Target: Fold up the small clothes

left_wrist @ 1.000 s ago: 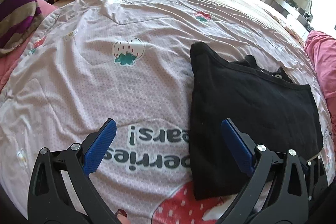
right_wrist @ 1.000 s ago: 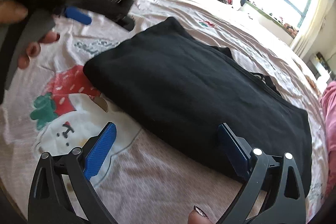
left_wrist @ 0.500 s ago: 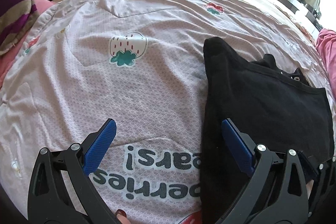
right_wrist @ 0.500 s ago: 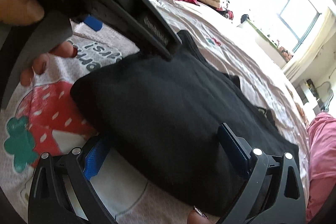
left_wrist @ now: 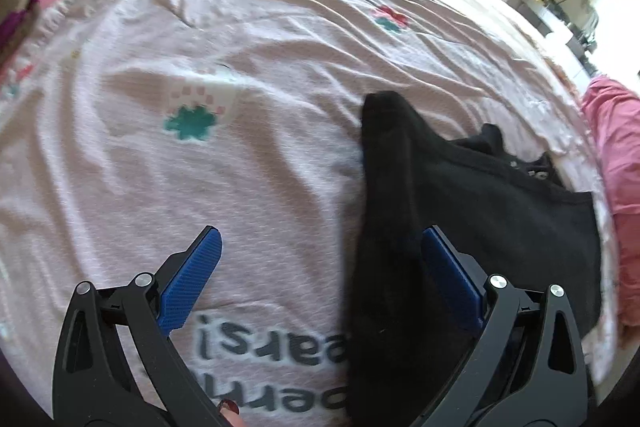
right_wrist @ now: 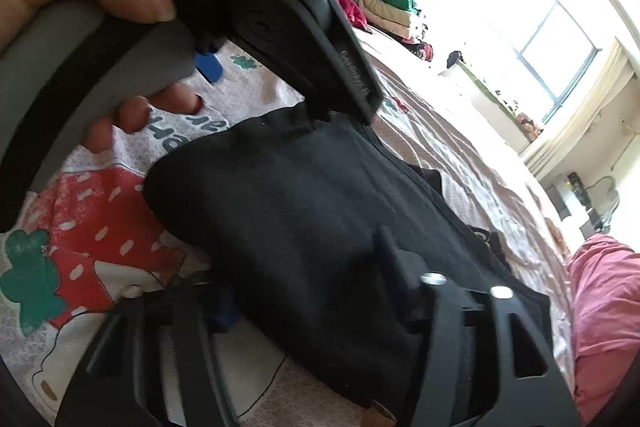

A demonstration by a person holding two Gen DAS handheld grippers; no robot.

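Left wrist view had your left gripper (left_wrist: 318,281) spread wide with nothing between the pads. Its left finger hung over the bare pink bedspread (left_wrist: 240,75), above the upside-down lettering, and its right finger sat over the near left edge of the black garment (left_wrist: 472,211). Nothing was pinched there, so that hand was just lined up with the edge. The garment itself lay flat on the spread to the right of centre, looking already folded at least once, with a corner poking up toward the far side and the neckline bits bunched at the back right. A pink blanket (left_wrist: 616,163) was heaped at the far right.

Right wrist view told the other half. Your left hand (right_wrist: 92,39) and its gripper body filled the top left, with one jaw hovering just over the far corner of the black cloth. Lower down, your right gripper (right_wrist: 304,291) had just been closing, and the near edge of the garment (right_wrist: 320,211) was between its fingers. The left blue pad looked tucked under the cloth and the right finger sat on top, so I read that as a grip on the hem, not an empty pinch.

So you were at the grab-both-corners stage of the next fold. My guess is the left one needed to drop onto its edge and close before you lifted, otherwise the cloth would skew.
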